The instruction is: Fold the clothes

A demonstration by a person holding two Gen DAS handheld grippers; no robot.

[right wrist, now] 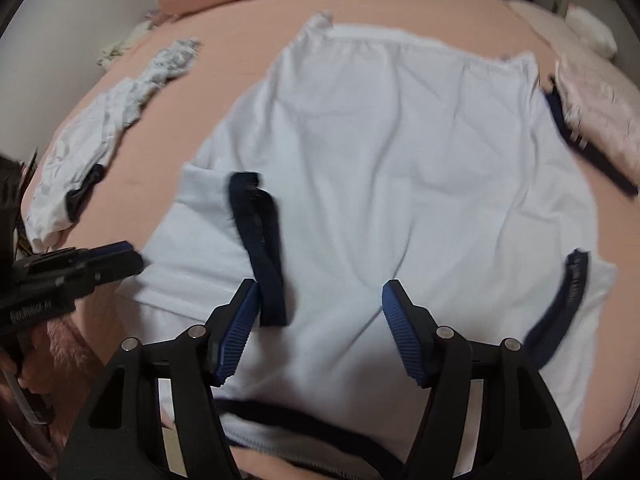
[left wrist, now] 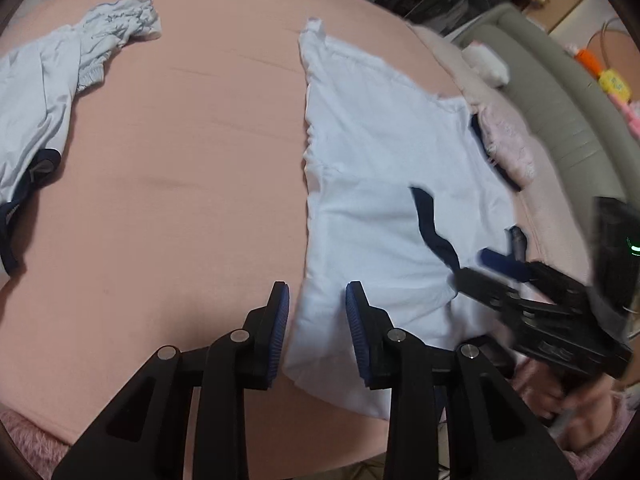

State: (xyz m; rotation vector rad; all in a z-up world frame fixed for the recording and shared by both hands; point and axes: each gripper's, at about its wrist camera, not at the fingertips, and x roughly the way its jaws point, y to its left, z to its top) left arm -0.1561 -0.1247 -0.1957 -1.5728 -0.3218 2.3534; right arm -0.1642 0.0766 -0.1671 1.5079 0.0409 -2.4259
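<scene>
Left wrist view: the left gripper [left wrist: 317,292] hangs over the folded left edge of the white shirt [left wrist: 376,184], which lies spread on the pink bed [left wrist: 180,160]. Its jaws stand apart, nothing pinched; one blue pad is over bare bedding, the other over cloth. A navy-trimmed sleeve [left wrist: 434,226] is folded inward onto the shirt body. The right gripper [left wrist: 476,268] enters from the right, its tips beside that sleeve's trim, blurred. A second, crumpled pale garment [left wrist: 60,92] lies well apart at far left. A grey bed frame [left wrist: 560,120] shows at right.

Right wrist view: the right gripper [right wrist: 320,292] is open over the shirt [right wrist: 392,152] near its collar end; its left pad sits just beside the folded sleeve's navy cuff [right wrist: 260,240], contact uncertain. Shown only here: the opposite sleeve's navy cuff [right wrist: 560,312] at right, and the navy collar trim [right wrist: 304,420] below the jaws. The left gripper [right wrist: 128,260] appears at left, at the shirt's edge.
</scene>
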